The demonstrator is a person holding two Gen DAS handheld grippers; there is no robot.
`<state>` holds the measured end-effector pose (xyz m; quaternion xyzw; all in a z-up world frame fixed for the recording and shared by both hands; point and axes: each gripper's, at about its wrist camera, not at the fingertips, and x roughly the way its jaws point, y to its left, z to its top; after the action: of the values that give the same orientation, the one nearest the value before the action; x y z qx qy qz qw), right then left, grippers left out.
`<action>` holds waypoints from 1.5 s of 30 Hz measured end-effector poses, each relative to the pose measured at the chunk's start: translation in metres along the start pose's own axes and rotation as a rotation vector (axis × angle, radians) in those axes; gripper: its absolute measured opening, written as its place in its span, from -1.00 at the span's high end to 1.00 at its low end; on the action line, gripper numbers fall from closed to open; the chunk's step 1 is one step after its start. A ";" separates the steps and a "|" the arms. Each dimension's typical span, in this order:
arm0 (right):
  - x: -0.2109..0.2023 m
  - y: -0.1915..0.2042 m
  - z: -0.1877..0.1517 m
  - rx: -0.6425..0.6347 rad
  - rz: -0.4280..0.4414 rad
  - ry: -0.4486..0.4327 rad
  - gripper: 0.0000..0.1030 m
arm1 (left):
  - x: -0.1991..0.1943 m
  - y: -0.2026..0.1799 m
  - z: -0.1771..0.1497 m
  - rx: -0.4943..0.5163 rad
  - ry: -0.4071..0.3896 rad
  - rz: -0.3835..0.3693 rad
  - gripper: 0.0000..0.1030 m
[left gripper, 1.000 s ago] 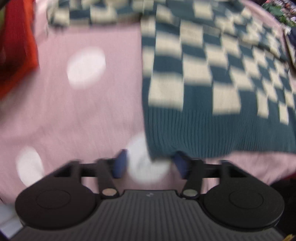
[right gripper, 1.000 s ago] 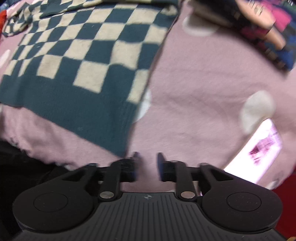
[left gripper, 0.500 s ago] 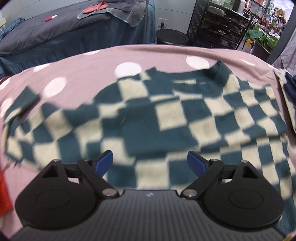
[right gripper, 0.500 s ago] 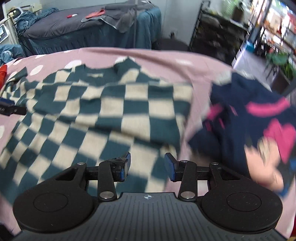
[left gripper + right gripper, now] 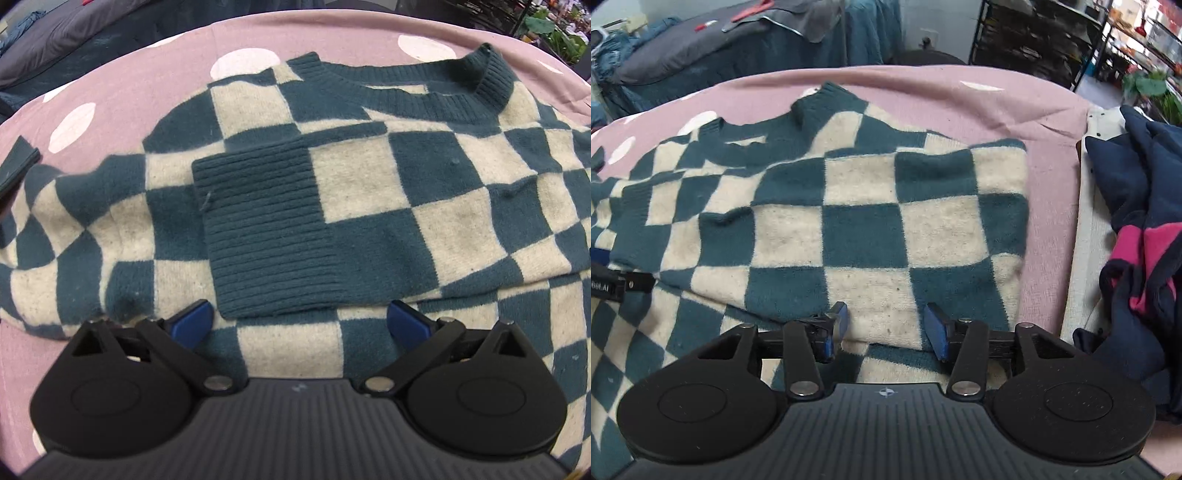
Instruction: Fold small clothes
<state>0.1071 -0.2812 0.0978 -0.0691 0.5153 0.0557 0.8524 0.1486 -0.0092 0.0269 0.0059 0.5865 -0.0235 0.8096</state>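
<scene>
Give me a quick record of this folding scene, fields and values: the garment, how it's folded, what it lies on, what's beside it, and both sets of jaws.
garment: checked sweater, teal and cream, ribbed collar at the far side
fold state: a sleeve lies across the chest, ribbed cuff on top
surface: pink spotted cloth
beside it: navy and pink clothes, to the right in the right wrist view
left gripper: jaws have just been opening, nothing between them
right gripper: jaws have just been opening, above the sweater, nothing gripped
</scene>
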 end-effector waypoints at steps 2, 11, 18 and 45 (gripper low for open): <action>-0.002 -0.001 0.000 -0.011 0.008 0.004 -0.58 | 0.001 0.002 0.002 0.000 0.004 -0.009 -1.00; -0.035 0.022 0.005 0.020 0.084 -0.047 -1.00 | -0.026 0.016 -0.006 -0.023 0.006 -0.017 -1.00; -0.018 0.053 -0.011 0.038 0.164 0.051 -1.00 | -0.036 0.072 -0.044 -0.190 0.011 0.039 -1.00; 0.002 0.081 -0.025 -0.079 0.108 0.119 -1.00 | -0.004 0.252 0.082 -0.225 -0.016 0.517 -0.62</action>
<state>0.0733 -0.2053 0.0795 -0.0779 0.5654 0.1174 0.8127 0.2361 0.2400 0.0516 0.0653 0.5579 0.2488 0.7891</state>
